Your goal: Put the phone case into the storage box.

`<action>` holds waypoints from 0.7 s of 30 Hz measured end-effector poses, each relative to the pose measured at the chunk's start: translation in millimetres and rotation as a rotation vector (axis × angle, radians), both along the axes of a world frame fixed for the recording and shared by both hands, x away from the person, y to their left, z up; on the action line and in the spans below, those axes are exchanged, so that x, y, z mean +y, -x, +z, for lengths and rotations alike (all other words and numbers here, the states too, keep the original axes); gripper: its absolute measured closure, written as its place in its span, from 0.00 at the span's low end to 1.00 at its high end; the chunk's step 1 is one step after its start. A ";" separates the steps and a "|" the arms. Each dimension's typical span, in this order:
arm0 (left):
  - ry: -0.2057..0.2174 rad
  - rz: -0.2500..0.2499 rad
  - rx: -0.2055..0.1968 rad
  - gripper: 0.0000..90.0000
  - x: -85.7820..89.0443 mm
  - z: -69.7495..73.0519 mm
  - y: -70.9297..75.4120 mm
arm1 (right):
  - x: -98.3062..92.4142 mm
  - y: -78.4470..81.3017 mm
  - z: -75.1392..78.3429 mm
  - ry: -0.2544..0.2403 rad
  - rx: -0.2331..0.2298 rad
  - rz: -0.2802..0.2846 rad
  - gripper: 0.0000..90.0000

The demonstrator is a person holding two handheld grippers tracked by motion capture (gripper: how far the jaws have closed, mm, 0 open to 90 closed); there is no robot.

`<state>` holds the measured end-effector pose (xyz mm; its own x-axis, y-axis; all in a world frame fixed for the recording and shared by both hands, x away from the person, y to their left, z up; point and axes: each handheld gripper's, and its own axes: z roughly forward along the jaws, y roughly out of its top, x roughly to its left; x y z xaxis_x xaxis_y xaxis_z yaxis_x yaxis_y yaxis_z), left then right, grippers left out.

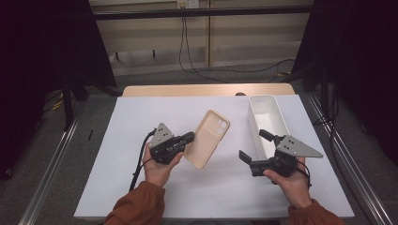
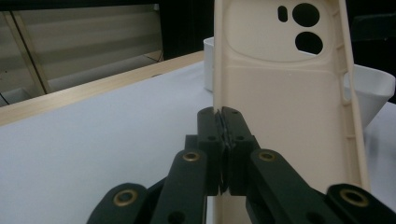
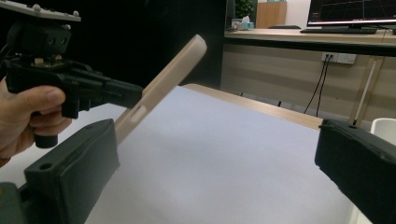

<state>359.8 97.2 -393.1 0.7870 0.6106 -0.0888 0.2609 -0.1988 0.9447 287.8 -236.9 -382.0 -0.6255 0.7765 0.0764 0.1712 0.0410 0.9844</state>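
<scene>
A beige phone case (image 1: 206, 138) hangs tilted above the white sheet (image 1: 136, 126), its inside and camera cutouts facing up. My left gripper (image 1: 189, 137) is shut on the case's long edge, and in the left gripper view the jaws (image 2: 223, 121) pinch the rim of the case (image 2: 280, 102). My right gripper (image 1: 253, 144) stands open to the right of the case, in front of the white tray, with nothing between its fingers. In the right gripper view, the wide-apart jaws (image 3: 215, 163) face the case (image 3: 173, 70) and the left gripper (image 3: 130, 95).
A long white tray (image 1: 270, 99) lies at the right of the sheet, its inside bare. The wooden table edge (image 1: 187, 90) runs along the back. Metal rails flank the table, and cables lie on the floor behind.
</scene>
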 end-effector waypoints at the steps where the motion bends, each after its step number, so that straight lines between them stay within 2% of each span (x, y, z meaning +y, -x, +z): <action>1: -0.002 0.002 -0.001 0.98 -1.5 -1.0 0.2 | 1.4 -1.6 0.7 0.000 -0.001 -0.001 0.00; 3: 0.004 -0.005 0.007 0.98 -4.5 -3.2 -0.2 | 5.1 -4.6 1.7 0.000 -0.003 0.005 0.00; 5: -0.013 -0.007 -0.004 0.98 -6.5 -4.3 0.3 | 8.0 -6.7 1.3 0.000 -0.007 0.015 0.00; 11: 0.005 0.000 0.008 0.98 -8.5 -6.5 -0.2 | 17.9 -13.8 -0.1 0.002 0.004 0.034 0.02; 14: 0.018 0.000 0.007 0.98 -9.2 -5.6 -0.3 | 22.2 -17.2 1.9 -0.008 0.011 0.045 0.07; 18: 0.015 0.002 0.002 0.98 -8.4 -4.6 0.5 | 27.2 -21.5 4.7 0.001 0.009 0.051 0.12; 21: 0.014 -0.001 0.001 0.98 -9.5 -4.9 0.1 | 28.8 -26.7 7.0 0.002 0.012 0.053 0.23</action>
